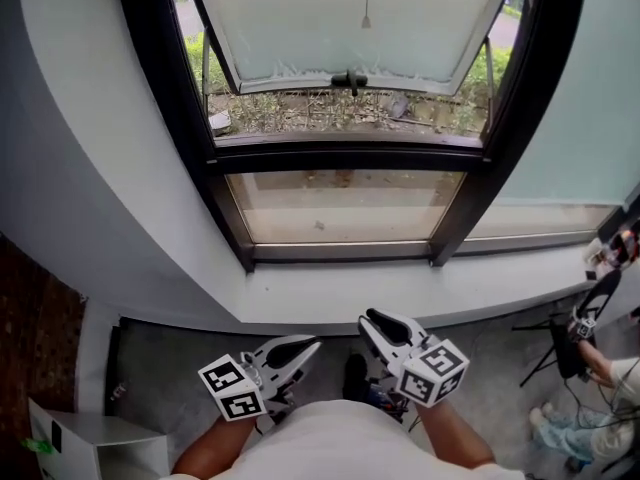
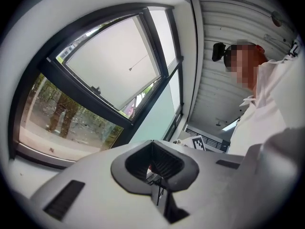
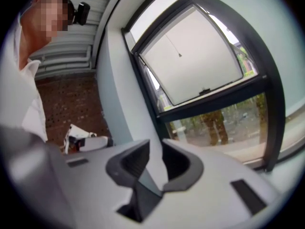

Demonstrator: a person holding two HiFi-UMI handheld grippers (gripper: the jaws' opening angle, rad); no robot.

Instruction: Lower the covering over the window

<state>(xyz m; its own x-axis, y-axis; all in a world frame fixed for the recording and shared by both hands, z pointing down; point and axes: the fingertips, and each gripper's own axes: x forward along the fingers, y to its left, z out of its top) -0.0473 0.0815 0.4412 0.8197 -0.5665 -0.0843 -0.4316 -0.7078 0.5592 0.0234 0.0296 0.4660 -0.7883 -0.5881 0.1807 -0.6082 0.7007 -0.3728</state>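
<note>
Plainly, in the head view, the cord [image 1: 366, 3] of the covering hangs in front of the upper pane [image 1: 300, 18], with its small bob near the picture's top. The covering itself lies above the picture, so I cannot tell how far down it sits. Both grippers are low by the person's torso, well apart from the cord. The left gripper [image 1: 300, 348] is closed and the right gripper [image 1: 378, 323] shows a slim gap. The main risk, I judge, is the long reach up, since so thin a cord is easy to miss or to set swinging. The pane tilts outward from its dark frame [image 1: 345, 158], with the handle [image 1: 350, 78] just below the cord, so an overshoot could strike glass or handle.

In the left gripper view, the left gripper [image 2: 153, 146] has its jaws pressed together with nothing between them. Closed like this it cannot take the cord [image 2: 138, 63] and would only push it aside.

In the right gripper view, the right gripper [image 3: 155, 152] has its jaws narrowly apart and empty, and the cord [image 3: 174, 46] hangs far off against the pane. That gap probably admits a cord, but a weak pinch could let it slip under the pull. A slanted or hard tug might bring the covering down crooked.
</note>
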